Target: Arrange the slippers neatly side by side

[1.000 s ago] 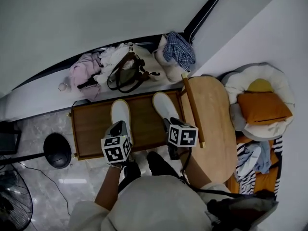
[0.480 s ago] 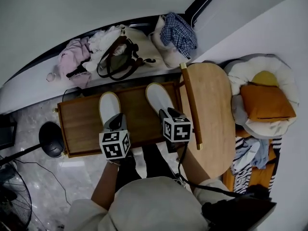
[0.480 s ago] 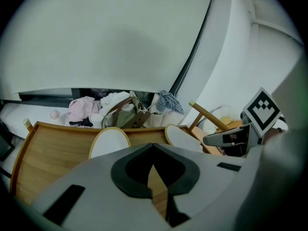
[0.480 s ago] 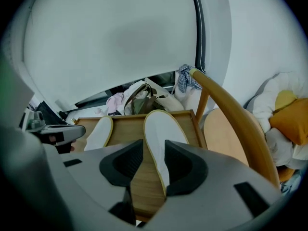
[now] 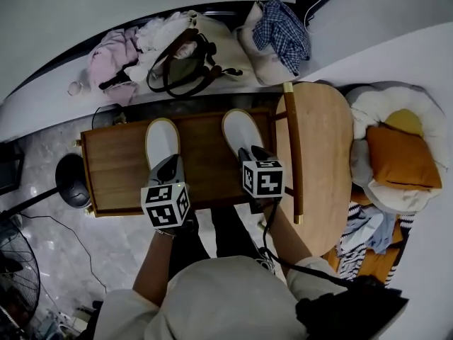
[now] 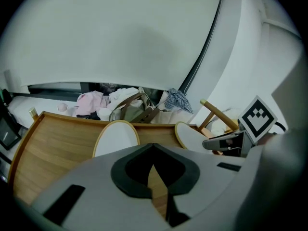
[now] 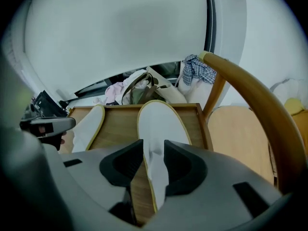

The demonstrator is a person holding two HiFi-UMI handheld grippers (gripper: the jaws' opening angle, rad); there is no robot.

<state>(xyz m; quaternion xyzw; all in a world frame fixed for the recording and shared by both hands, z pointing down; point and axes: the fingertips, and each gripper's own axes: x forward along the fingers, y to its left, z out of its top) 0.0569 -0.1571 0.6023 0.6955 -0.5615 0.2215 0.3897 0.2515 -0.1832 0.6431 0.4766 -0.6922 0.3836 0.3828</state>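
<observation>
**Two white slippers on the tray, a gripper over each**

Nearest, the person's pale sleeves reach towards the rectangular brown wooden tray (image 5: 117, 176), which serves as landmark here. At its near edge hangs the left gripper (image 5: 172, 164), tipped downward; its jaws are clenched together at the tips with nothing caught in them, and only bare wood shows through the thin slit below. Just past it, left of the tray's middle, lies the left white slipper with a yellow rim (image 5: 161, 140), toe pointing away.

The right gripper (image 5: 251, 152) stands over the tray's right part, angled steeply down. Its jaws have just been opening and stand wide; the heel end of the right white slipper with a yellow rim (image 5: 239, 130) shows between them, unpinched. This slipper slants slightly and lies well apart from its mate.

Against the tray's right side is a light wooden chair (image 5: 318, 154). Beyond the tray's far edge sit an olive handbag with brown straps (image 5: 185, 73), a pink garment (image 5: 113, 52) and a blue checked cloth (image 5: 283, 23).
</observation>
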